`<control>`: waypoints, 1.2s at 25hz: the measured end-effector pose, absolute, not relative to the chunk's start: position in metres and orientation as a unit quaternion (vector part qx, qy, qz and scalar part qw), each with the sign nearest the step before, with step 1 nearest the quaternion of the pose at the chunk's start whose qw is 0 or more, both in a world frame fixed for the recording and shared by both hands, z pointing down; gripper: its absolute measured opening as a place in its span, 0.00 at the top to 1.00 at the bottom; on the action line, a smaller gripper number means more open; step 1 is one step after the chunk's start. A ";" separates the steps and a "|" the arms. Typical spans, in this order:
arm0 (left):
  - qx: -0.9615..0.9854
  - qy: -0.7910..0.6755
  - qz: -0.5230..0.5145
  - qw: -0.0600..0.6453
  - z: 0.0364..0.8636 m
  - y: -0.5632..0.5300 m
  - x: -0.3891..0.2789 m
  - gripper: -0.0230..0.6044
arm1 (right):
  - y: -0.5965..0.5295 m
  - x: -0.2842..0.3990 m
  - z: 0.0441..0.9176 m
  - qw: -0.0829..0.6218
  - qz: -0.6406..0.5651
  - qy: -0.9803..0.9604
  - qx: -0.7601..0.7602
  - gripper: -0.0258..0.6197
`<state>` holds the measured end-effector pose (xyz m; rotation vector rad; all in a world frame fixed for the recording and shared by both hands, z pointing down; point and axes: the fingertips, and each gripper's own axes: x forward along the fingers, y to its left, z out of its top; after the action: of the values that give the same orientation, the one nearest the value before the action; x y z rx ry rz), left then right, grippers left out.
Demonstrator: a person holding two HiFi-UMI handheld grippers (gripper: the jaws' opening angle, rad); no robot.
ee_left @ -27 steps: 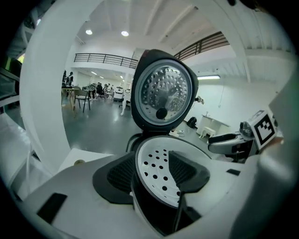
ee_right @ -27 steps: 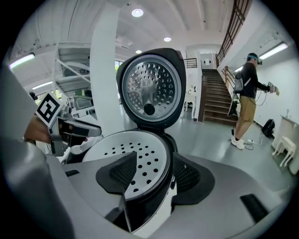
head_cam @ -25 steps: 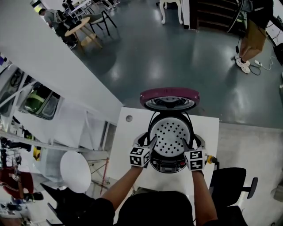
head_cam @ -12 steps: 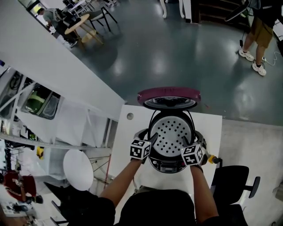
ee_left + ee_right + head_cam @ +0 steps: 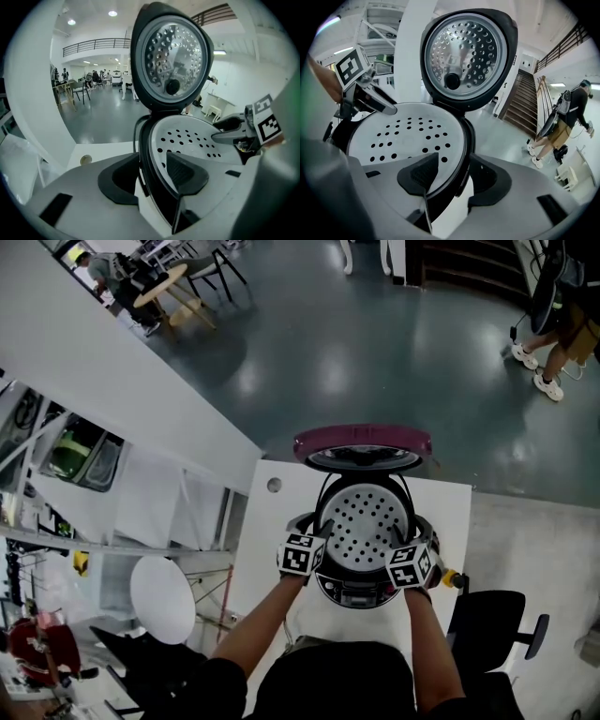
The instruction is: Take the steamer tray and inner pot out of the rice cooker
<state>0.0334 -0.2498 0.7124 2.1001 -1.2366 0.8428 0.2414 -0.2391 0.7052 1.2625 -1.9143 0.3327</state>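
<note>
The rice cooker [image 5: 361, 589] stands on a white table with its maroon lid [image 5: 362, 442] swung up. A white perforated steamer tray [image 5: 364, 521] fills its mouth and hides the inner pot beneath. My left gripper [image 5: 322, 540] straddles the tray's left rim [image 5: 146, 154], one pad [image 5: 187, 172] over the tray and the other outside the cooker wall. My right gripper [image 5: 399, 546] straddles the right rim [image 5: 461, 154] the same way, with its inner pad [image 5: 423, 176] over the holes. Both pairs of jaws are closing, with a gap still showing beside each rim.
The white table [image 5: 277, 521] is narrow, and a small round fitting [image 5: 274, 486] sits at its far left. A black office chair [image 5: 492, 624] stands at the right and a round white stool [image 5: 161, 601] at the left. A person [image 5: 562, 320] walks far behind.
Both grippers have sunk a little and now sit astride the tray's rim on either side. The person in the background has walked on.
</note>
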 end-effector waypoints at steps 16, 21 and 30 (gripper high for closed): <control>0.786 -0.471 0.297 0.269 0.700 -0.250 0.036 0.77 | -0.247 0.241 0.688 0.382 0.119 -0.757 0.516 0.82; 0.788 -0.468 0.299 0.265 0.699 -0.249 0.038 0.81 | -0.249 0.243 0.683 0.358 0.132 -0.757 0.531 0.84; 0.798 -0.470 0.291 0.241 0.687 -0.250 0.042 0.81 | -0.245 0.246 0.692 0.363 0.162 -0.755 0.522 0.82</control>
<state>0.0423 -0.2497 0.6870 2.1823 -1.2862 0.7947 0.2464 -0.2446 0.6918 1.3427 -1.9429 0.4158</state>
